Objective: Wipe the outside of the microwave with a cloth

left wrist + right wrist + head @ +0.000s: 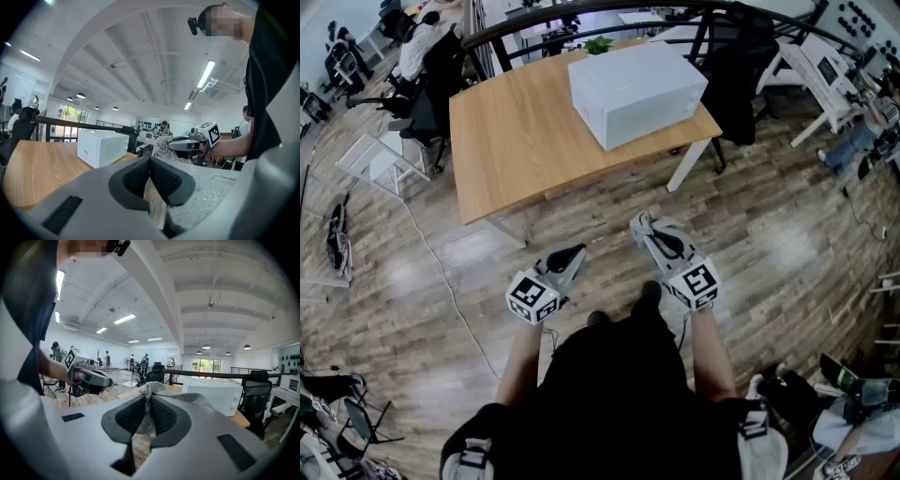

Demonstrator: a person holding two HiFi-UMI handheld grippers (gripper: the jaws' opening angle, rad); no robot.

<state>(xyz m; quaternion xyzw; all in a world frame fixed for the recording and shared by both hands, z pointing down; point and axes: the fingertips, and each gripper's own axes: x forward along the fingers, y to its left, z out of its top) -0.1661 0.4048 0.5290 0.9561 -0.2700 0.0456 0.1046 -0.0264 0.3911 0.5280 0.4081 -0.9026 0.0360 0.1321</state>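
**Right gripper** (149, 401): jaws closed on a grey cloth (190, 397). The cloth is pinched at a bunched fold, and the rest drapes over one jaw. In the head view it is held low, right of centre, over the wooden floor (769, 244).

**Left gripper** (150, 164): jaws together with nothing between them. In the head view it sits left of centre, beside the other gripper and apart from it.

**Microwave** (636, 89): a white box at the upper centre of the head view, standing on the right end of the desk (516, 141) near its front corner. It is well apart from both grippers and not yet touched.

**Step in hand (judged):** the approach, with wiping not yet begun.

**Handling notes (judged):**
- The pinch is narrow, so a flat hanging part of the cloth should meet the casing rather than the jaw tips.
- Start on the top panel, which lies open to a downward reach, then do the near faces.
- The box may slide on the smooth desk, so the empty gripper could brace it.
- Use light, even strokes so the cloth is not dragged out of the pinch.
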